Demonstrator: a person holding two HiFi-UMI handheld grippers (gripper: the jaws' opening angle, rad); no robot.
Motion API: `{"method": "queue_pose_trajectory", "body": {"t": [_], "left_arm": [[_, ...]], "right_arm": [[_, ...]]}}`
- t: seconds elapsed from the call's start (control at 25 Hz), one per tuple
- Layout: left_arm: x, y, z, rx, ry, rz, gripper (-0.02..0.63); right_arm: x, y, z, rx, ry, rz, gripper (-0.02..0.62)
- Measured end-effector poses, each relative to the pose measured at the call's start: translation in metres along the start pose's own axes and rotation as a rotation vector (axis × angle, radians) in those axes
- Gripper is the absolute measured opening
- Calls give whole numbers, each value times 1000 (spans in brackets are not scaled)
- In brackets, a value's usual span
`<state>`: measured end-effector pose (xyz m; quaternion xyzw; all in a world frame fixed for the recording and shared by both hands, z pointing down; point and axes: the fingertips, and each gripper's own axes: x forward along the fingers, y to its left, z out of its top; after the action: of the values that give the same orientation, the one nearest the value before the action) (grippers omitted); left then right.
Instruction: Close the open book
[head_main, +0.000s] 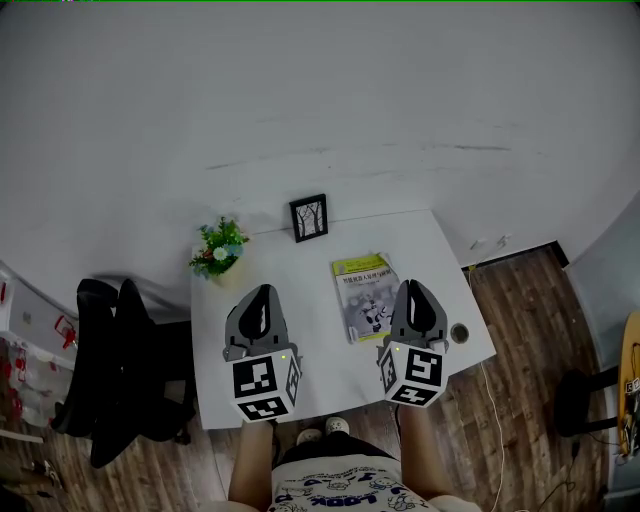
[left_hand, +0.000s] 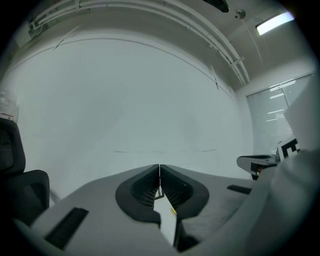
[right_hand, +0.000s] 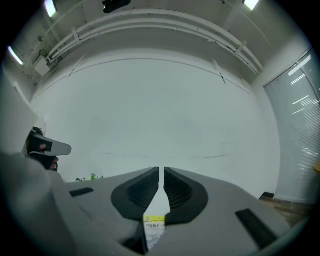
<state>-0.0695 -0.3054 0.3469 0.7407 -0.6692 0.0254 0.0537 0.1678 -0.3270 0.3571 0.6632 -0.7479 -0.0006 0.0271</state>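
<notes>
While both tools hang above the table (head_main: 320, 335), I can see the book (head_main: 364, 296) lying closed on it, yellow-green cover up, toward the right half. It sits just left of the right gripper (head_main: 415, 287) in the head view, and its yellow top edge shows low between that tool's jaws in the right gripper view (right_hand: 154, 220), well below them and not touched.

My right gripper (right_hand: 161, 171) has its jaws drawn all but together, with only a thin slit between them and nothing in it. My left gripper (head_main: 262, 292) hangs over the bare left part of the table; in its own view (left_hand: 159, 167) the jaw tips meet, holding nothing.

Both tools point at the pale wall. A plant (head_main: 220, 249) and a frame (head_main: 309, 217) stand at the table's far edge, and a black chair (head_main: 120, 370) is to the left.
</notes>
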Motion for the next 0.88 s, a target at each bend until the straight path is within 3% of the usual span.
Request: {"method": "queue_pose_trajectory", "body": {"t": [0.88], "left_arm": [[0,-2,1,10,3,-11,23]], "right_arm": [[-4,3,8,-5,-16,3,43]]}}
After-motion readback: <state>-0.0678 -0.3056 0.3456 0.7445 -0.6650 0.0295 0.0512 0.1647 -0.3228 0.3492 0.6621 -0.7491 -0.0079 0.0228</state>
